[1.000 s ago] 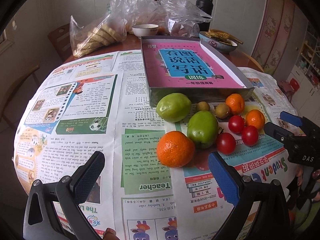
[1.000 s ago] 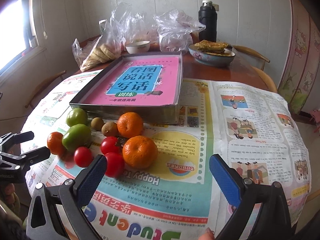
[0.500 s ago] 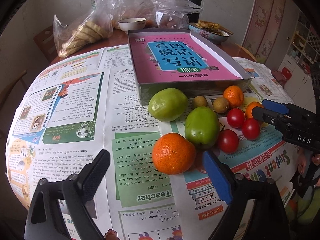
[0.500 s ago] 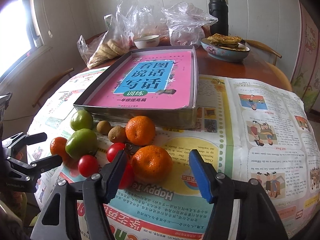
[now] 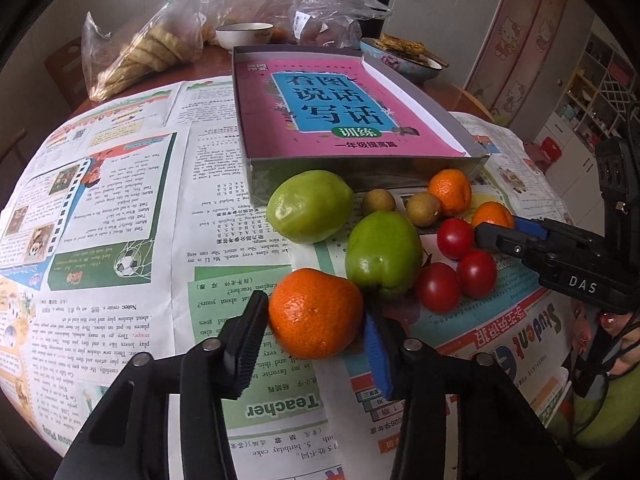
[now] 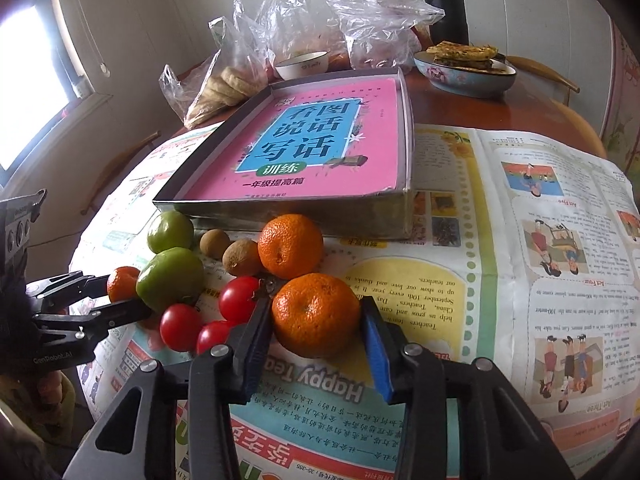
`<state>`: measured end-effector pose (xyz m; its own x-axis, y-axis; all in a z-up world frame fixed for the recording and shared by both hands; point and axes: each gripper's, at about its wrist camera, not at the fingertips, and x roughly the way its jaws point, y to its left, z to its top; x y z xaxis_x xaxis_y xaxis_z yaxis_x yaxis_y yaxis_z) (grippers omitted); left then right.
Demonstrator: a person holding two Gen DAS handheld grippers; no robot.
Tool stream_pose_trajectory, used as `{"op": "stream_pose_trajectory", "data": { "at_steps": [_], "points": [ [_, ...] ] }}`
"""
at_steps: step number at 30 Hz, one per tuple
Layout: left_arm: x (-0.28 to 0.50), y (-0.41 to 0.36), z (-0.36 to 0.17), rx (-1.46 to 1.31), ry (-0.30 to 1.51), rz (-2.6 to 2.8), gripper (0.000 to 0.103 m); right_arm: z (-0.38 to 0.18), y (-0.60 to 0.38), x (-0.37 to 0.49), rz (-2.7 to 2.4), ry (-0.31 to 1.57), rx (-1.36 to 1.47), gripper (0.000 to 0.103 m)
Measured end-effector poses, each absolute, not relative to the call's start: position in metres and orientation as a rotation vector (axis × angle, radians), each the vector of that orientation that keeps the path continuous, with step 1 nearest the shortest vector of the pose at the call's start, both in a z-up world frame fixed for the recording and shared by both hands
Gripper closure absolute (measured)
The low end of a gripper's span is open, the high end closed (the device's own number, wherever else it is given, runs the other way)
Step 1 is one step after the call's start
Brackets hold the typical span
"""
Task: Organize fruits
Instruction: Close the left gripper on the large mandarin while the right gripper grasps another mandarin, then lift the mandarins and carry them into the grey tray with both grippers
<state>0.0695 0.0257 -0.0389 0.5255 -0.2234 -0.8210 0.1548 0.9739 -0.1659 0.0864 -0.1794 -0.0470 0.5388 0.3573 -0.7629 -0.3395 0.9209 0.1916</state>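
Observation:
A pile of fruit lies on newspaper in front of a shallow grey box (image 5: 360,168) (image 6: 304,216) lined with a pink book cover. My left gripper (image 5: 316,320) is shut on the nearest orange (image 5: 316,312), which rests on the paper. My right gripper (image 6: 316,316) is shut on another orange (image 6: 316,314), also on the paper. Between them lie two green fruits (image 5: 382,258) (image 6: 170,276), a third orange (image 6: 290,246), three red tomatoes (image 5: 476,274) (image 6: 182,326) and two small brown fruits (image 6: 242,257). Each gripper shows in the other's view: the right one (image 5: 500,236), the left one (image 6: 104,296).
Behind the box stand plastic bags of bread (image 5: 152,52), a white bowl (image 6: 302,65), a blue dish of flatbread (image 6: 464,70) and a black flask (image 6: 444,0). The round wooden table's edge (image 6: 576,128) curves at the right. Newspaper covers the near half.
Both grippers moved forward to the fruit pile and closed, each from wide open to clamped around an orange.

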Motion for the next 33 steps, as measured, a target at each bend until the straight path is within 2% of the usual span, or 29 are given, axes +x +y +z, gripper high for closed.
{"op": "stream_pose_trajectory", "data": {
  "at_steps": [33],
  "points": [
    [0.083, 0.050, -0.006, -0.093, 0.931, -0.160, 0.059, -0.005, -0.173, 0.091, 0.409, 0.776, 0.021, 0.060]
  ]
}}
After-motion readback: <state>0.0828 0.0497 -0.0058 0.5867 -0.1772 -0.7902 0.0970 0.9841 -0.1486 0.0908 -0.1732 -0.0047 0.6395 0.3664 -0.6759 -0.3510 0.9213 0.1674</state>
